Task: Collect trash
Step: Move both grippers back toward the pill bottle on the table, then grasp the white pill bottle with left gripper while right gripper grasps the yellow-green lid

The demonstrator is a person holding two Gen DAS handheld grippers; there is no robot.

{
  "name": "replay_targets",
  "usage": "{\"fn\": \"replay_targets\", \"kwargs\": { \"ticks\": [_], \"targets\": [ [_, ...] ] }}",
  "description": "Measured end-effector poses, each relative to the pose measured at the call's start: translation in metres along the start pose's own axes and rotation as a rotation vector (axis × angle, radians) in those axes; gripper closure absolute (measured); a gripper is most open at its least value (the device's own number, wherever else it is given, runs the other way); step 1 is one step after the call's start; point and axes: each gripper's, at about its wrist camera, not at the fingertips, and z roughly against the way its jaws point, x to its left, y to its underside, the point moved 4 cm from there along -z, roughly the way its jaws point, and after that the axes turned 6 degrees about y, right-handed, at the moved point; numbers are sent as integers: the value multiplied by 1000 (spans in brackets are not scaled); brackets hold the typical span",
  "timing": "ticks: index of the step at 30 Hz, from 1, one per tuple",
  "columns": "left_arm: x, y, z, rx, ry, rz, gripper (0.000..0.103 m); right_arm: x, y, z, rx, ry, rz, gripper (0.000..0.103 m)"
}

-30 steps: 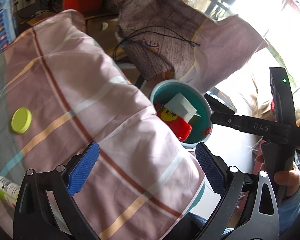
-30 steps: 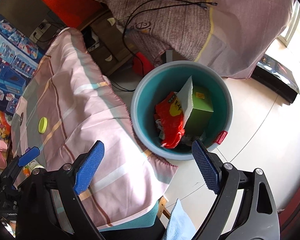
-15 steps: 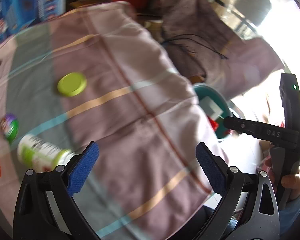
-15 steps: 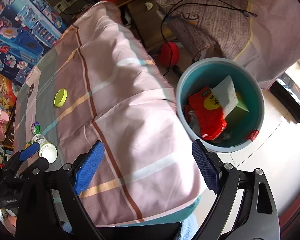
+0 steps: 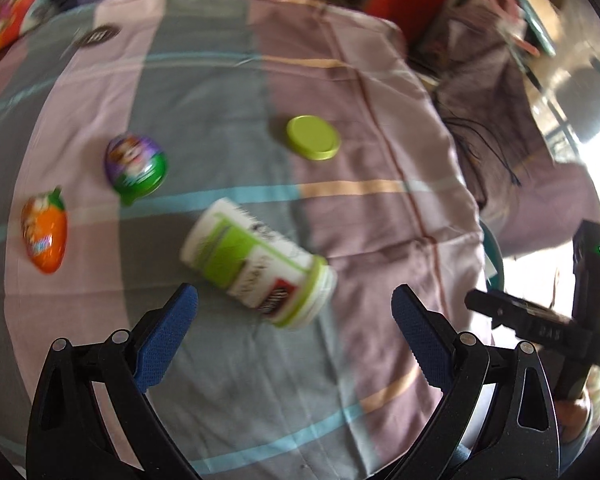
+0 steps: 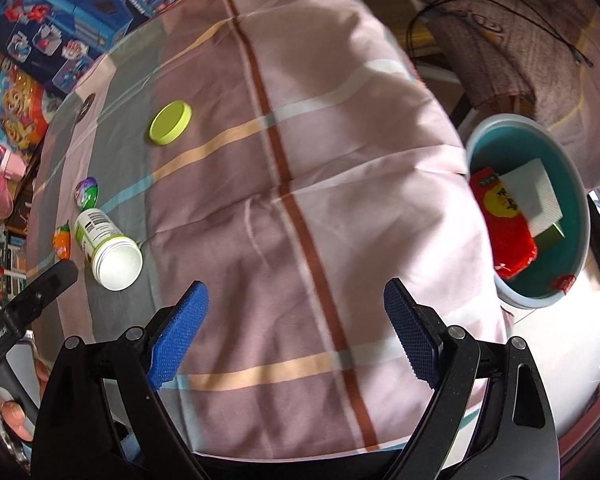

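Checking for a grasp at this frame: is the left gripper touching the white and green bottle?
Apart. In the left wrist view the left gripper is open, and tablecloth shows between each blue finger and the lying bottle.

The left gripper point(image 5: 296, 332) points steeply downward, its jaws spread wide with nothing between the blue pads point(image 5: 166, 340). The right gripper point(image 6: 296, 328) is angled downward too, jaws equally wide and empty — its blue pads point(image 6: 414, 332) touch nothing. In the left wrist view the right gripper's black body shows at the right edge, with fingers point(image 5: 576, 412) of the person's right hand wrapped on its handle. In the right wrist view the left hand point(image 6: 24, 396) grips the other handle at the lower left.
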Motion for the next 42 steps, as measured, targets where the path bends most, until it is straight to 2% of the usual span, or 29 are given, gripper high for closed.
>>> {"fn": "replay_targets", "kwargs": {
  "ticks": [8, 14, 22, 31, 34, 37, 38, 39, 42],
  "targets": [
    [14, -6, -14, 15, 43, 83, 6, 11, -1, -15, 32, 4, 14, 18],
    [10, -12, -27, 24, 62, 79, 7, 2, -2, -21, 49, 5, -14, 18],
    [-4, -25, -48, 57, 17, 7, 14, -7, -4, -30, 72, -11, -41, 18],
    [-3, -54, -65, 65, -7, 84, 14, -18, -14, -29, 60, -15, -39, 18],
    [-8, -63, -78, 72, -32, 69, 14, -18, -23, -27, 37, -2, -31, 18],
    [-15, -68, -90, 90, -56, 14, 25, -20, -36, -22, 12, 11, -36, 18],
    [-18, -69, -93, 94, -67, -13, 35, -22, -40, -21, 4, 16, -43, 18],
    [-21, -70, -95, 96, -86, -46, 40, -23, -44, -20, 0, 19, -49, 18],
    [-29, -69, -97, 94, -118, -148, 43, -25, -57, -18, -9, 20, -68, 18]
  ]
}}
